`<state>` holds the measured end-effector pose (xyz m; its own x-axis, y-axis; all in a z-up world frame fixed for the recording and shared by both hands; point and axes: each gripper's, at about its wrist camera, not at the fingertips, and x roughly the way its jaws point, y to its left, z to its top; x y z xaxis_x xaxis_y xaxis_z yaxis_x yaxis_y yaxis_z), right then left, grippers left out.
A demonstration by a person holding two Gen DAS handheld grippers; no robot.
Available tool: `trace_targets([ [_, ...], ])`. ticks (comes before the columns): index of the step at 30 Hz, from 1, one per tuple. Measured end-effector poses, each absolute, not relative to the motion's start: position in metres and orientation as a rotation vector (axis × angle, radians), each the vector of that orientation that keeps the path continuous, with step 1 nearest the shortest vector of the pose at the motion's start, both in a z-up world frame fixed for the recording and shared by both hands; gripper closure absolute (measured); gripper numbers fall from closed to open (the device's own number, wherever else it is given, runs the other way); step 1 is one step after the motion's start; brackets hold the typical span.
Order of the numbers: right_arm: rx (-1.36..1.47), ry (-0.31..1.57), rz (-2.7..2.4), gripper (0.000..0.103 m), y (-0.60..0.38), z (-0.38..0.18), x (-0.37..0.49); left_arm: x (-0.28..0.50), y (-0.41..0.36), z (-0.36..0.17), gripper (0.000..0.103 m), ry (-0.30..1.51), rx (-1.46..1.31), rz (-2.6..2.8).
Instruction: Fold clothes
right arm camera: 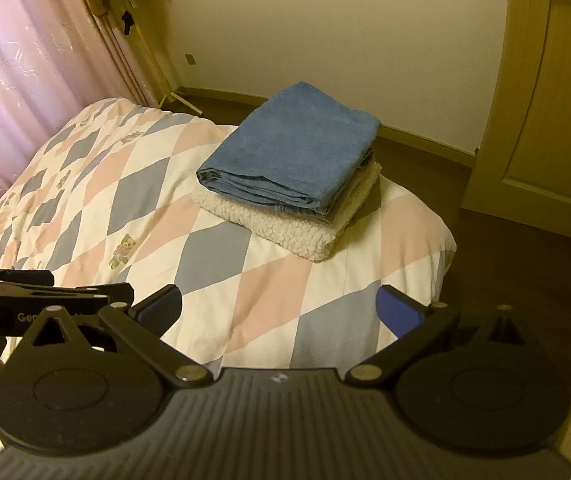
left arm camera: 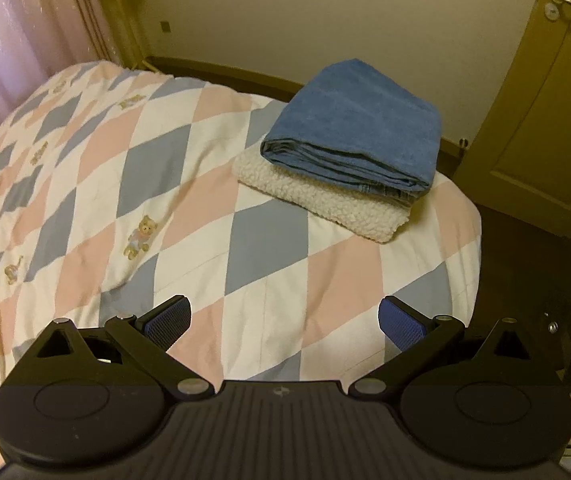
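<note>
On far bed corner, folded blue denim garment [left arm camera: 351,128] lay stacked on folded cream fleece piece [left arm camera: 321,204]; both looked soft, pliant, denim likely heavier, best taken at layered front edge. Quilted diamond-patterned bedspread [left arm camera: 165,200] lay beneath. Left gripper [left arm camera: 285,322] and right gripper [right arm camera: 279,310] hovered near, jaws apart, empty.

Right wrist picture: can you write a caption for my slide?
Open right gripper hovers over the quilt, facing folded blue denim stacked on white fleece.
</note>
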<state>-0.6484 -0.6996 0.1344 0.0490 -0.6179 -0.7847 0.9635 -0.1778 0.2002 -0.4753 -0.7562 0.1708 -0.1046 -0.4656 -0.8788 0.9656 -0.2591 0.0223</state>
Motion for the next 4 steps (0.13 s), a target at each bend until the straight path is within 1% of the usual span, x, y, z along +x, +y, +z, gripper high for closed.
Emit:
trace_targets([
  [4, 0.927, 0.501, -1.516, 0.001, -0.7044, 0.1347, -0.6511, -0.4804, -0.7617, 0.1711, 0.000, 0.720, 0.955, -1.654],
])
